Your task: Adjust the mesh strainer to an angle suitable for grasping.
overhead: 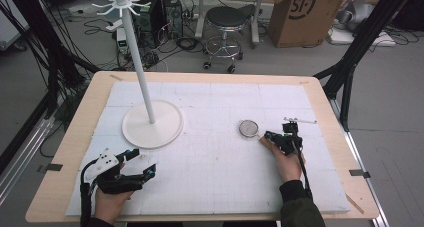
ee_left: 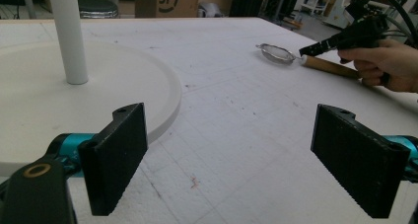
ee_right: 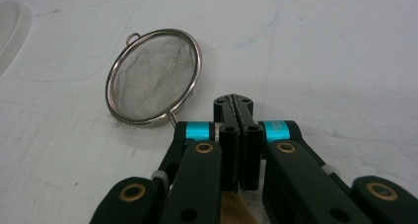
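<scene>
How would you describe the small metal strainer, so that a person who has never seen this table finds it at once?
Start at the white stand with the round base on the white mat. To the right of it, just ahead of the right gripper, lies the strainer. It is a small round ring of shiny wire mesh with a wooden handle, the only metal and wood item on the mat.

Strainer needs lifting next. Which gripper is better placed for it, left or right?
Right. The right gripper sits shut over the strainer's wooden handle, while the left gripper hangs open near the stand's base.
</scene>
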Demonstrator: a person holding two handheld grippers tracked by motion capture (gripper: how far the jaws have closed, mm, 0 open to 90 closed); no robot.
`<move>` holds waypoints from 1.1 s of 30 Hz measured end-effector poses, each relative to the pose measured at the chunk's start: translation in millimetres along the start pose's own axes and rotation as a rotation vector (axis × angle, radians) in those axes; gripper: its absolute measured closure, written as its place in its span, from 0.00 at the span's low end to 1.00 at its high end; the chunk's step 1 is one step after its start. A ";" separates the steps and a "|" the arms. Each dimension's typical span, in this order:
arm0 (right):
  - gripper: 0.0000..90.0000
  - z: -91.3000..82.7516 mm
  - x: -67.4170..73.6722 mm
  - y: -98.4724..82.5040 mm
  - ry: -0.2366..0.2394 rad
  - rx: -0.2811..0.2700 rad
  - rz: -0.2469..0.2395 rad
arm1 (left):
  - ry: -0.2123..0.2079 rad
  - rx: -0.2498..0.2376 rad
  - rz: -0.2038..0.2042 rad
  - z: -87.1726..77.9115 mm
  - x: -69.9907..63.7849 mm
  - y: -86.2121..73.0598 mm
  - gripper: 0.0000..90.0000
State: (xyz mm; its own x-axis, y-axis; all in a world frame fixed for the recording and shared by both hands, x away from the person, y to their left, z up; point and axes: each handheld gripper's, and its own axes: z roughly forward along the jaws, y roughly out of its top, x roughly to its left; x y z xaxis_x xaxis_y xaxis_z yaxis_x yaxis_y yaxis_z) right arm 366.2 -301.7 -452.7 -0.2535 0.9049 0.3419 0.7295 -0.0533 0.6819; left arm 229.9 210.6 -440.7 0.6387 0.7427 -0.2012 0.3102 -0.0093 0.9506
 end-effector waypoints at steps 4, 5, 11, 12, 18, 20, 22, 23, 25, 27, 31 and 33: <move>1.00 2.9 8.5 -1.7 0.014 0.017 -0.016 | -0.004 0.003 0.007 -0.1 -0.1 0.1 0.16; 1.00 3.4 10.2 -2.2 0.018 0.022 -0.017 | -0.002 0.005 0.008 0.0 -0.2 0.1 0.16; 1.00 5.5 17.3 -3.3 0.016 0.042 -0.010 | 0.001 0.005 0.004 0.3 -0.9 0.1 0.16; 1.00 5.4 19.5 -2.9 0.009 0.048 -0.006 | 0.002 0.005 0.004 0.3 -0.8 0.2 0.16; 1.00 11.3 33.5 6.8 0.006 0.107 -0.057 | 0.000 0.004 0.006 -0.1 -0.7 0.4 0.16; 1.00 13.1 38.0 9.4 0.014 0.115 -0.064 | -0.003 0.001 0.004 -0.3 -0.6 0.5 0.16; 1.00 14.8 43.0 10.4 0.021 0.124 -0.066 | -0.003 0.000 0.005 -0.7 -0.2 0.5 0.16; 1.00 15.2 44.8 10.6 0.020 0.125 -0.072 | -0.003 0.001 0.004 -0.8 -0.1 0.5 0.16; 1.00 16.0 46.6 10.2 0.032 0.130 -0.075 | -0.003 -0.002 0.003 -1.2 -0.2 0.6 0.16; 1.00 16.6 48.6 9.2 0.046 0.137 -0.067 | -0.003 -0.003 0.003 -1.5 -0.2 0.9 0.16; 1.00 18.1 52.8 8.0 0.065 0.149 -0.060 | -0.003 -0.001 0.006 -1.3 -0.5 1.0 0.16; 1.00 20.4 59.8 6.4 0.073 0.158 -0.079 | -0.001 0.001 0.008 -1.2 -0.6 1.0 0.16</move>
State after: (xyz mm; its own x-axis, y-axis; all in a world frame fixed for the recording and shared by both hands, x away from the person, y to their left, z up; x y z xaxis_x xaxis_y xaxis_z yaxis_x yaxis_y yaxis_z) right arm 368.7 -239.4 -441.1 -0.3552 0.8702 0.3414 0.7947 0.0888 0.6005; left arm 228.9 210.9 -439.3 0.6417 0.7420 -0.1942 0.3061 -0.0156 0.9519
